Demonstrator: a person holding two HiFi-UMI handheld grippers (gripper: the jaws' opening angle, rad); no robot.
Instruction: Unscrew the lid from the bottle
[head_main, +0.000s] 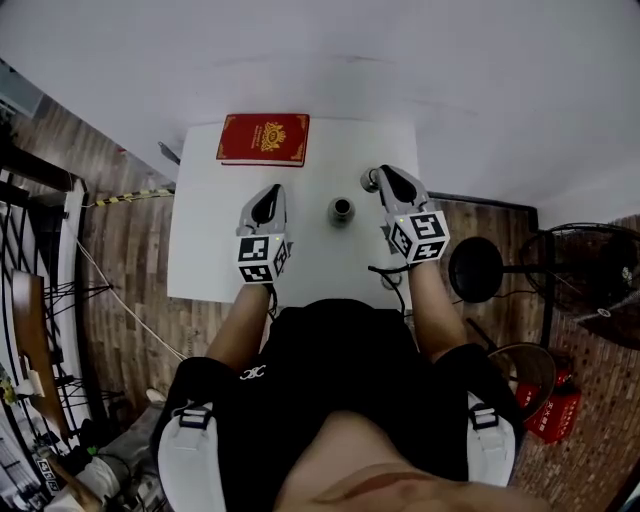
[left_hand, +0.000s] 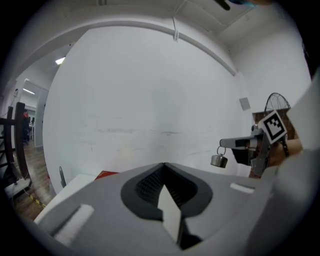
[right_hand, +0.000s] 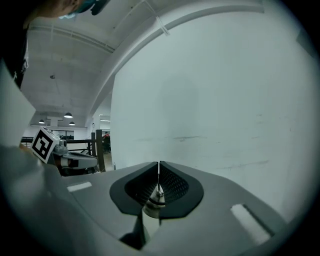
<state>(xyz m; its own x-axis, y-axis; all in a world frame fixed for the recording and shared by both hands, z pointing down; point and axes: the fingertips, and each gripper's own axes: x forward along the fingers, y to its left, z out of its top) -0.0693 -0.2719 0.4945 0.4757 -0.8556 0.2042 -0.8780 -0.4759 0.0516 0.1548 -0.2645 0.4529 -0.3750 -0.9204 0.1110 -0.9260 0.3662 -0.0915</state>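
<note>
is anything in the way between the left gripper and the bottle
Nothing visible. Only bare table lies between the left gripper and the bottle; the red book sits farther back, off that line.

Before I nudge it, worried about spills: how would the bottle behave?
The bottle looks small and metallic, so probably rigid, not fragile. It stands upright and ungripped, so a push may slide or tip it. Its lid hangs from the right tool, so any contents could spill.
</note>
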